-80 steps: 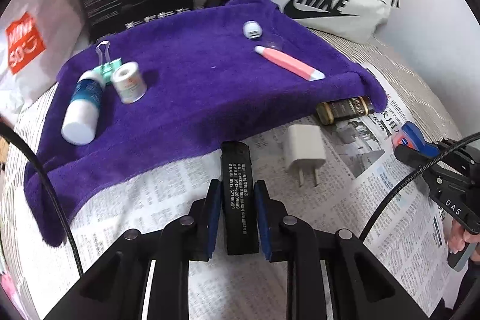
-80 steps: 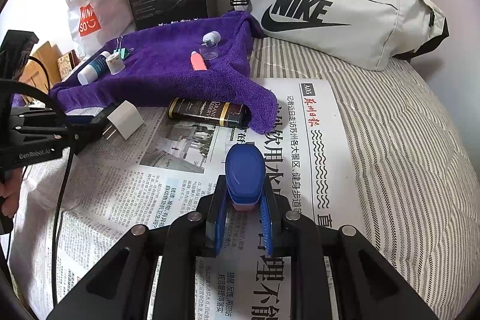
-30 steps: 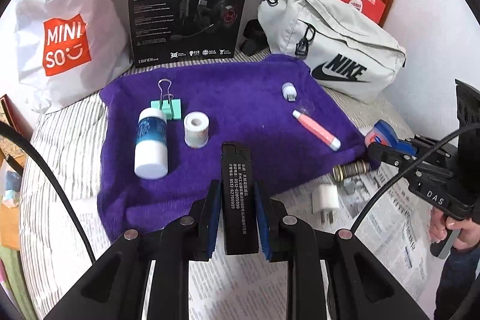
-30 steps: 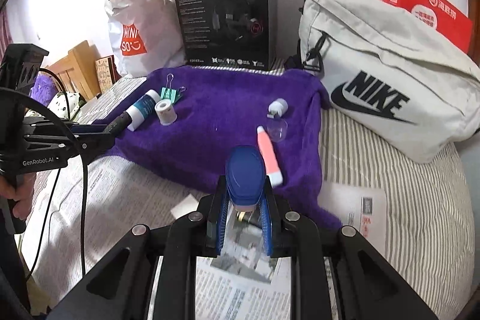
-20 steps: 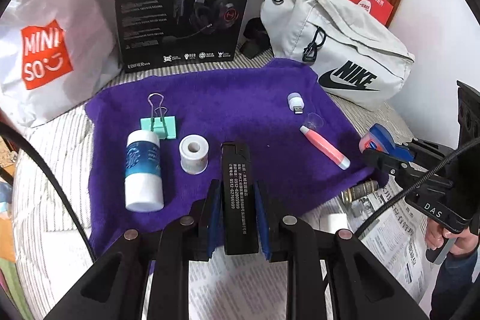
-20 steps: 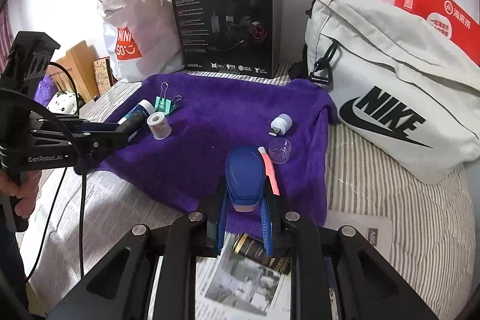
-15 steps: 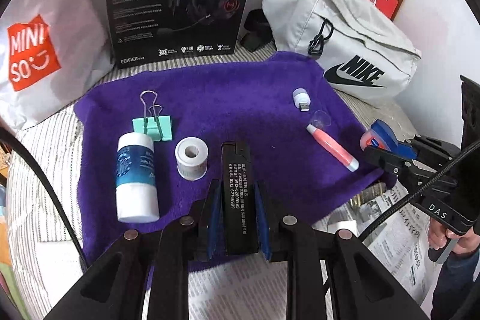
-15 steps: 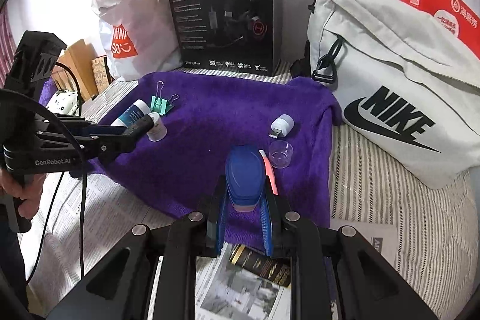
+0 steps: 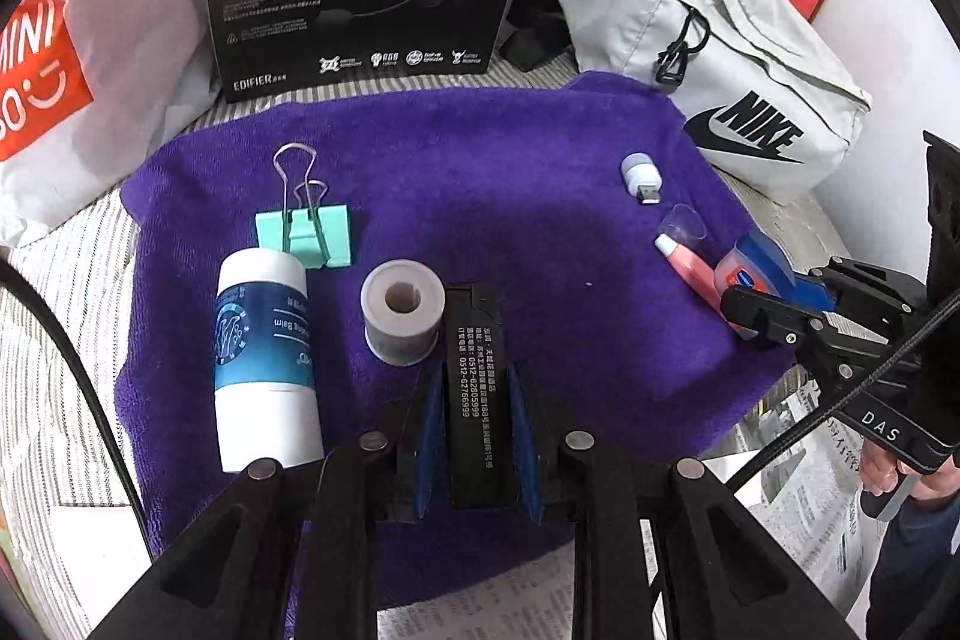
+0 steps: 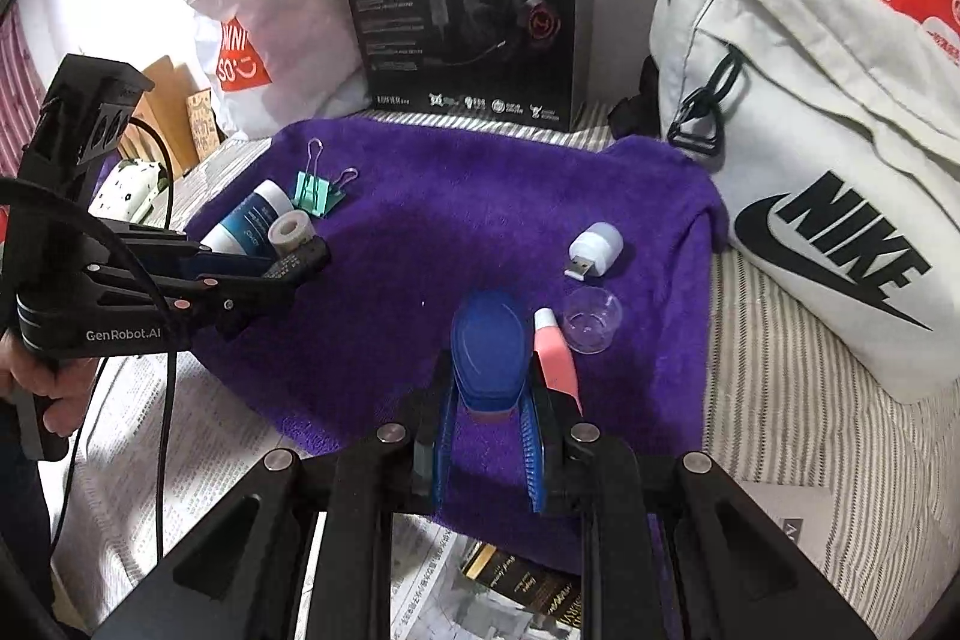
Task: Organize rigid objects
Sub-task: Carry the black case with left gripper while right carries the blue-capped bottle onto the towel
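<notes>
Over the purple towel (image 9: pixel 480 196), your left gripper (image 9: pixel 477 400) has its jaws pinching a black lighter (image 9: pixel 474 388), whose tip sits just beside the tape roll (image 9: pixel 403 310). Left of the roll lies a white-and-blue balm tube (image 9: pixel 264 358), with a green binder clip (image 9: pixel 305 235) at its far end. Your right gripper (image 10: pixel 489 400) has its jaws pinching a small blue-lidded tub (image 10: pixel 489 346) near the towel's right edge, just beside a pink tube (image 10: pixel 555 349). A clear cap (image 10: pixel 591 319) lies at the pink tube's tip, and a small white USB light (image 10: pixel 591 247) lies beyond it. Past the towel's near edge, newspaper (image 10: pixel 420 604) carries a dark, gold-lettered pack (image 10: pixel 528 589), partly hidden under your right gripper.
</notes>
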A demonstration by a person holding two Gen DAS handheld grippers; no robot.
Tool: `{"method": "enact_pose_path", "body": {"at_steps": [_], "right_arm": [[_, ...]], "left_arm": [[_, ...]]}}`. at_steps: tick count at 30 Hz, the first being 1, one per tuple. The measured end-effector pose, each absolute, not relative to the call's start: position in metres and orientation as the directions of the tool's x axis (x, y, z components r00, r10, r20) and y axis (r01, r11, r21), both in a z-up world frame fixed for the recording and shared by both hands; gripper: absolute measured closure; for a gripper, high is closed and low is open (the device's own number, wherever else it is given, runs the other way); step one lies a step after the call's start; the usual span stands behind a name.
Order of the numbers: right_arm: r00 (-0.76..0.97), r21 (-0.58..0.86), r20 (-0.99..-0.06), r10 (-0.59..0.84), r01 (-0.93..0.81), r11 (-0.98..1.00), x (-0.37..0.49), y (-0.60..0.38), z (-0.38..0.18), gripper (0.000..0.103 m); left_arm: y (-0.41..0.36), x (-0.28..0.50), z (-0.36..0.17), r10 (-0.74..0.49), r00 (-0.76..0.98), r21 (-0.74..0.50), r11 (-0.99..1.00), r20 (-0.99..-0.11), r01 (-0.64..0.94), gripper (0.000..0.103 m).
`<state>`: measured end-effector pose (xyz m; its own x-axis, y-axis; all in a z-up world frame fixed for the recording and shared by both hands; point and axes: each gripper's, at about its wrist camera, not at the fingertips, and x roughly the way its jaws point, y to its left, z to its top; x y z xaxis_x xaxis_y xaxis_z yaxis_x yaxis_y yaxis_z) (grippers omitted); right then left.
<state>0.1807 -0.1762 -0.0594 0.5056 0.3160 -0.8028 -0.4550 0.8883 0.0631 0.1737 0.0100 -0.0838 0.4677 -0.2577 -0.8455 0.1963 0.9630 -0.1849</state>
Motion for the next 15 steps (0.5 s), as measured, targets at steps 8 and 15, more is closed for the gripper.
{"method": "enact_pose_path", "body": {"at_steps": [8, 15], "right_arm": [[0.476, 0.060, -0.822, 0.311, -0.472, 0.880, 0.188, -0.169, -0.068, 0.083], [0.463, 0.046, -0.835, 0.297, -0.479, 0.877, 0.194, -0.165, -0.074, 0.083]], "left_arm": [[0.016, 0.177, -0.089, -0.253, 0.458, -0.184, 0.964, -0.852, 0.190, 0.082], [0.022, 0.179, -0.090, -0.247, 0.460, -0.181, 0.967, -0.853, 0.181, 0.082]]}}
